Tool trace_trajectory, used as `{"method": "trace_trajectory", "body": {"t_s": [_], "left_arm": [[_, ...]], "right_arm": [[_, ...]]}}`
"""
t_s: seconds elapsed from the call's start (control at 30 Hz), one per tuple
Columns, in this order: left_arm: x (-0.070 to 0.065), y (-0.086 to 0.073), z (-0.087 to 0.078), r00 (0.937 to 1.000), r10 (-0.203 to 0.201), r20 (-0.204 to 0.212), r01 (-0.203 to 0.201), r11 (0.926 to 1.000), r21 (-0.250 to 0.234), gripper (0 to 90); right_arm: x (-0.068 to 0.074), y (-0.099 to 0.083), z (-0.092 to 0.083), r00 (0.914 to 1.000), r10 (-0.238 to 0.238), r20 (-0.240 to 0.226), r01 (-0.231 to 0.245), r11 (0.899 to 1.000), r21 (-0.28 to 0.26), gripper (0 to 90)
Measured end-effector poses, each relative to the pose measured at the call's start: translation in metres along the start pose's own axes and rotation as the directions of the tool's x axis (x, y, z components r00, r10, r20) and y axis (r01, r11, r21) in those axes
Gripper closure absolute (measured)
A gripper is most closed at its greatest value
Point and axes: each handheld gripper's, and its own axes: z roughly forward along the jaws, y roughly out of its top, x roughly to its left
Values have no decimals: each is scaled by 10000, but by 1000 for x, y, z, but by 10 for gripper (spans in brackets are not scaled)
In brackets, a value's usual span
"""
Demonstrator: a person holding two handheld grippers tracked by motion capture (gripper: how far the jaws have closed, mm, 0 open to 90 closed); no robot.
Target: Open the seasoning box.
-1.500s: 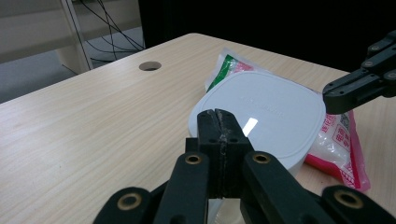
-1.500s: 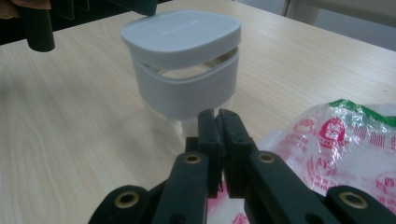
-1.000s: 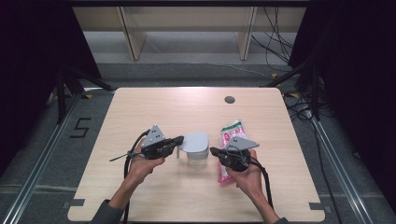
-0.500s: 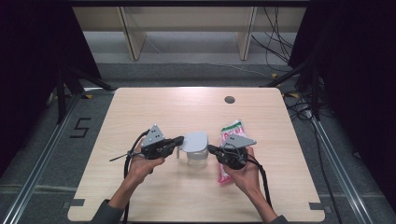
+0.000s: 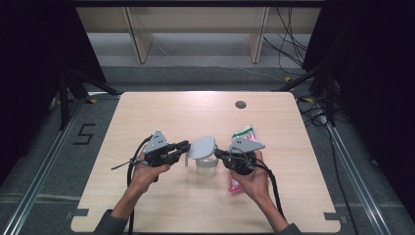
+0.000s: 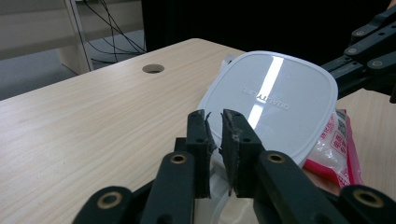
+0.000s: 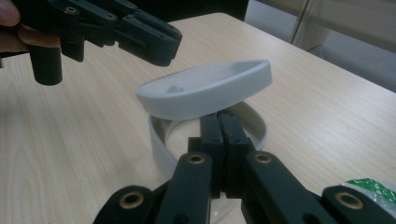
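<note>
Now the lid (image 5: 202,147) is left tilted on the clear jar (image 5: 207,165), whose rim is pinched by the right gripper (image 7: 220,122), while the left gripper (image 6: 215,128), just opened slightly, holds nothing.

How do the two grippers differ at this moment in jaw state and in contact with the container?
The left gripper has a narrow gap between its jaws, which have just been opening, at the edge of the tilted grey lid. The right gripper has its jaws pressed shut at the rim of the clear container. Both are black and hand-held, and face each other.
</note>
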Motion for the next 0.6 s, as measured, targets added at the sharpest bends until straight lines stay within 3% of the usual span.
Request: {"method": "trace_trajectory", "body": {"t_s": [0.07,0.17,0.27,0.43,0.5,0.6], "left_arm": [[0,-1,-3,9999,-118,-35,117,9999,-61,717],[0,-4,-7,10000,1,6,-1,10000,64,662],[0,-9,-13,10000,20,-16,-19,9998,218,585],[0,-16,-23,9998,-88,-164,93,9995,303,498],[0,-19,-27,9997,-129,-202,136,9994,319,490],[-1,-24,-33,9997,-129,-208,136,9994,328,456]], "right_arm": [[2,2,1,9999,107,128,-105,9999,-97,900],[2,6,3,10000,-45,-74,44,10000,-79,900],[4,11,4,9999,107,-35,-107,9997,-229,900],[5,18,6,9998,-170,-143,164,9991,-385,900],[7,18,6,9999,69,-104,-73,9994,-353,900],[8,22,9,9997,-220,-145,212,9983,-539,900]]}}
